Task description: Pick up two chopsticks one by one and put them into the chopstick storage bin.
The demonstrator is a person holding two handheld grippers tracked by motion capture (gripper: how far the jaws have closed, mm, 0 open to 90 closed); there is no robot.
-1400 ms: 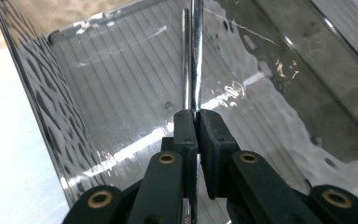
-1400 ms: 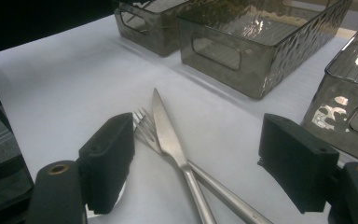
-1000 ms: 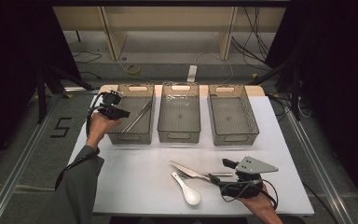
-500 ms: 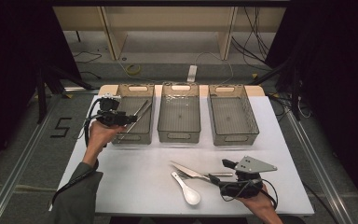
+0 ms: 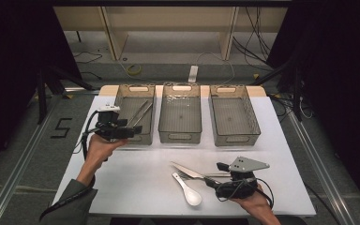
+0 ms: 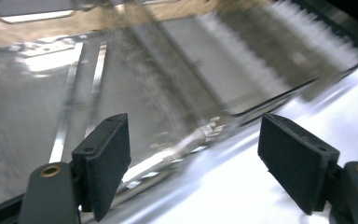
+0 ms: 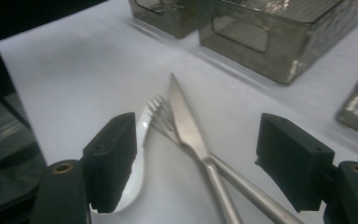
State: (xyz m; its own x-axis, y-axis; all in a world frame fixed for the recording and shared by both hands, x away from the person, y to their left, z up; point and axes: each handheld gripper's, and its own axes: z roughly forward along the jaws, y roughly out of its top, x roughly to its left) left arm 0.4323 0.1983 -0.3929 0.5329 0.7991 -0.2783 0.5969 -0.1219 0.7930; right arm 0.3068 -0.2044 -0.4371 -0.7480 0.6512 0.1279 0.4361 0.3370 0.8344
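On the white table point(image 5: 136, 187), a steel knife point(image 5: 187, 170) lies across a fork point(image 5: 181, 175), with a white spoon point(image 5: 188, 190) just in front of them. My right gripper point(image 5: 215, 176) is low to their right, open, pointing left at them. In the right gripper view its jaws point(image 7: 200, 158) frame the knife point(image 7: 184, 121) and the fork point(image 7: 161, 116), with the spoon point(image 7: 140, 156) by the left jaw. My left gripper point(image 5: 129, 132) hovers open at the front left corner of the left bin point(image 5: 133, 88), which holds long metal utensils point(image 5: 140, 112). The left gripper view is blurred; the open left gripper point(image 6: 200, 161) frames two metal strips point(image 6: 95, 79) in the bin.
Three grey see-through bins stand in a row at the back: the left one, a middle bin point(image 5: 180, 136) and a right bin point(image 5: 234, 138), the last two bare inside. A wide stretch of table lies between the bins and the cutlery. Cables trail from both grippers.
My left gripper has come back from the left bin's rim toward the near side and turned to point right. The right gripper and the cutlery have not moved.
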